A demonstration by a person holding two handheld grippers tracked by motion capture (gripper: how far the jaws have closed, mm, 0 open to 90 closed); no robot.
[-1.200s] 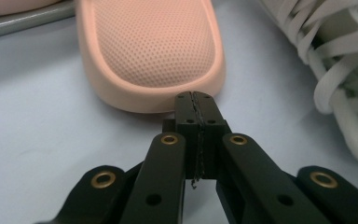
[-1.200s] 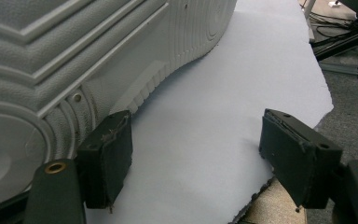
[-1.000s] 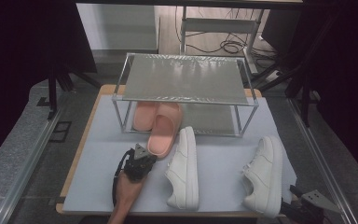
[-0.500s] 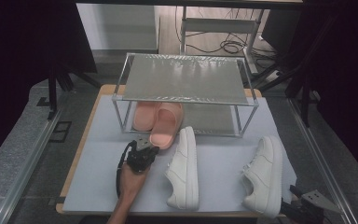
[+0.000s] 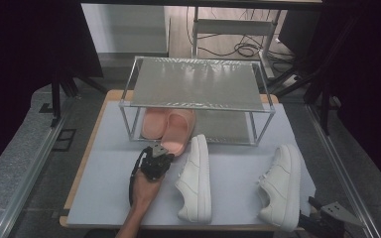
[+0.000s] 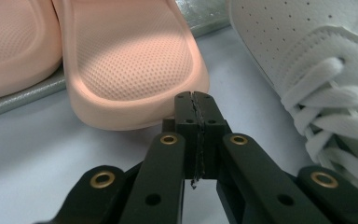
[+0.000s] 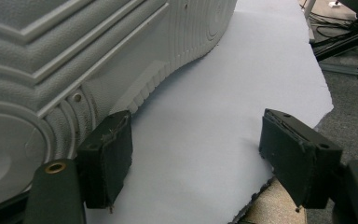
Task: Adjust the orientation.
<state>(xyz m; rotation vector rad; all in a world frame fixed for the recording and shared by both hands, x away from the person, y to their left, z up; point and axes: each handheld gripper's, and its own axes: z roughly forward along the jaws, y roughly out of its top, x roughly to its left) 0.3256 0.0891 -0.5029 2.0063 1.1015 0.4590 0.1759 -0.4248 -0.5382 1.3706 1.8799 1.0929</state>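
Left gripper, jaws pressed together and holding nothing, points at the pink slipper just ahead; no writing is readable.

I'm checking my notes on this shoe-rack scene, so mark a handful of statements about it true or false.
1. The left gripper has its jaws shut, nothing between them. True.
2. Both pink foam slippers sit on the metal rack's top shelf. False: they lie at its lower level.
3. Two white lace-up sneakers lie on the grey mat. True.
4. The right gripper clamps a sneaker. False: its jaws stand open beside one.
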